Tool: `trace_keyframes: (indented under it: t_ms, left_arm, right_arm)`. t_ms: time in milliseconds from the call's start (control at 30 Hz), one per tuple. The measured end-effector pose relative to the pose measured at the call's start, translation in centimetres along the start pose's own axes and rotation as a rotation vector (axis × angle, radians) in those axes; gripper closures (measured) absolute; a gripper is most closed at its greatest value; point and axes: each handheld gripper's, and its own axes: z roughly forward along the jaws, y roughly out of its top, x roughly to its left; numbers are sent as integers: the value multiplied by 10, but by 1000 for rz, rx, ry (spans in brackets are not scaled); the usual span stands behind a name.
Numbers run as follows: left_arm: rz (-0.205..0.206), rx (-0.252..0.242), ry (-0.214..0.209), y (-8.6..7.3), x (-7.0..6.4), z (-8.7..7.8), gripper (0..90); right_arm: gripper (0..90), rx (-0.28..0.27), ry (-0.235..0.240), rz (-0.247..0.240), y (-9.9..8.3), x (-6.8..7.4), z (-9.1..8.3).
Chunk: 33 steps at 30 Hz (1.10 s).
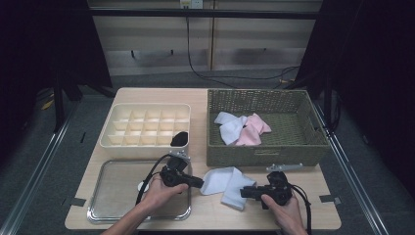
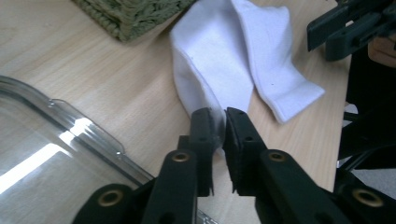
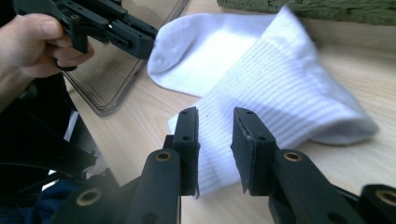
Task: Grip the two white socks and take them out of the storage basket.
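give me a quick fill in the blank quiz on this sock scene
1. The left tool is shut on the ____ sock lying on the wooden table.
2. The green woven basket holds white and ____ cloth pieces.
3. The cream divider box has a ____ item in one cell.

Missing words: white; pink; black

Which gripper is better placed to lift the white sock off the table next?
Left. The left gripper is already pinched on the white sock at its toe edge, while the right gripper has its jaws apart over the cuff end, gripping nothing.
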Motion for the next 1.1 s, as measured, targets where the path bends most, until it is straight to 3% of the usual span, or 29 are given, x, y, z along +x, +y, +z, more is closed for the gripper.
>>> trace_keyframes:
  t_ms: [433,733,933,1100]
  left_arm:
    - [-14,-3,22,-2,3,-2,723]
    - [-18,0,9,-2,4,-2,699]
    - [-26,-3,20,-3,5,-2,691]
    - [-23,1,1,-2,6,-1,690]
  right_arm:
    - [609,78,-15,-56,-10,5,13]
    - [575,125,-1,-106,-12,11,18]
    - [586,137,-14,-169,-15,16,18]
    - [709,134,-49,-212,-16,18,19]
